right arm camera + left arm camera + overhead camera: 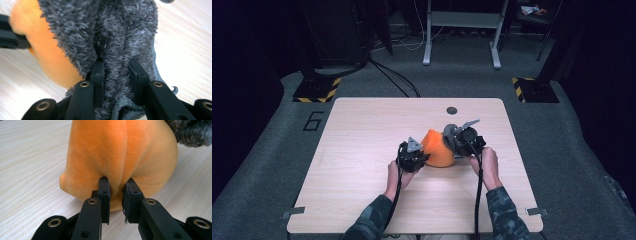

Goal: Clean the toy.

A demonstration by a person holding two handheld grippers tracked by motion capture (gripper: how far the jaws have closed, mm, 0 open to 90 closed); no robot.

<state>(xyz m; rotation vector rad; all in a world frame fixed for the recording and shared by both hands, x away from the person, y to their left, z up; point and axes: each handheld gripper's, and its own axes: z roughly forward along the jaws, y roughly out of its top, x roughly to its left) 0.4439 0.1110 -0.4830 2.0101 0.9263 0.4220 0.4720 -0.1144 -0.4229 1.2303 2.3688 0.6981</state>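
Orange plush toy (120, 152) with shaggy grey fur (112, 32)

Plush toy (439, 149) mid-table (362, 200), between both hand-held grippers

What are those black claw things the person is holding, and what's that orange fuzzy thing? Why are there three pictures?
Those are hand-held grabbers, one in each hand. The big picture looks down from above on a wooden table. There you see the left grabber and the right grabber on either side of an orange soft toy.

The other two pictures come from little cameras riding on the grabbers, looking along their black fingers. The left grabber's picture shows its fingers pinching a fold of the orange plush. The right grabber's picture shows its fingers pinching a grey furry part that lies against the orange toy. So both grabbers are shut on soft stuff, one on each side.
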